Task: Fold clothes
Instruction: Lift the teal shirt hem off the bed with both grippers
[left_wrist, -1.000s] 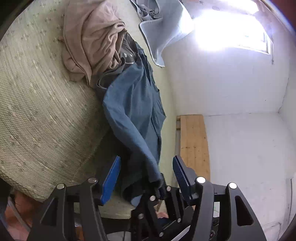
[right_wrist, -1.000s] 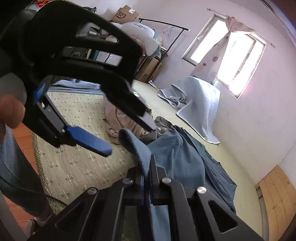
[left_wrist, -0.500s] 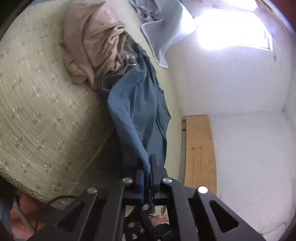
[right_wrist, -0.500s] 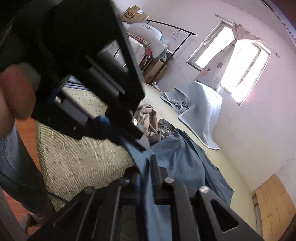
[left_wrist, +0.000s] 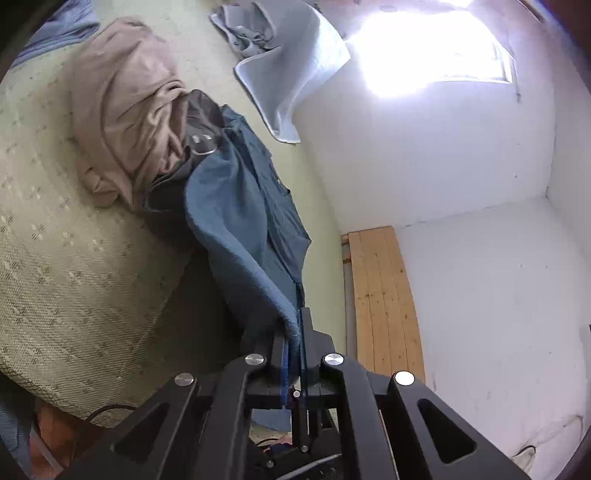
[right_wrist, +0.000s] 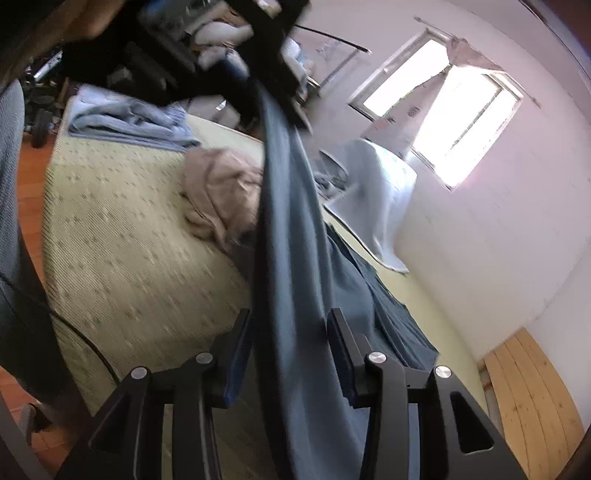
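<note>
Left wrist view looked out over a pale green patterned mattress (left_wrist: 66, 266) that filled the near and left ground, with an orange-brown floor (left_wrist: 62, 435) showing at the bottom left corner. Past the mattress's right edge a slatted pine board (left_wrist: 384, 295) lay against a white wall (left_wrist: 461, 166), and a bright window (right_wrist: 454, 110) glared in the far wall.

A blue garment (left_wrist: 236, 221) stretched as 1 long band from the near gripper away toward the far end of the mattress, its long axis running near to far, its far part draped over a dark grey garment (left_wrist: 199, 110) beside a crumpled beige garment (left_wrist: 125, 122). Beyond them a pale blue blanket (left_wrist: 291, 74) spilled from the mattress up the wall.

The left gripper (left_wrist: 293, 328) was clamped on the near edge of the blue garment, the cloth pinched between its 2 pads and hanging lifted off the mattress.

In the right wrist view the right gripper (right_wrist: 291, 339) had just been opening; its jaws stood apart with a taut strip of the blue garment passing between them, touching neither pad clearly. That strip rose up and away to the blurred left gripper at the top of the picture. Farther off, another pale blue cloth (right_wrist: 125, 122) lay on the mattress's far left corner.
</note>
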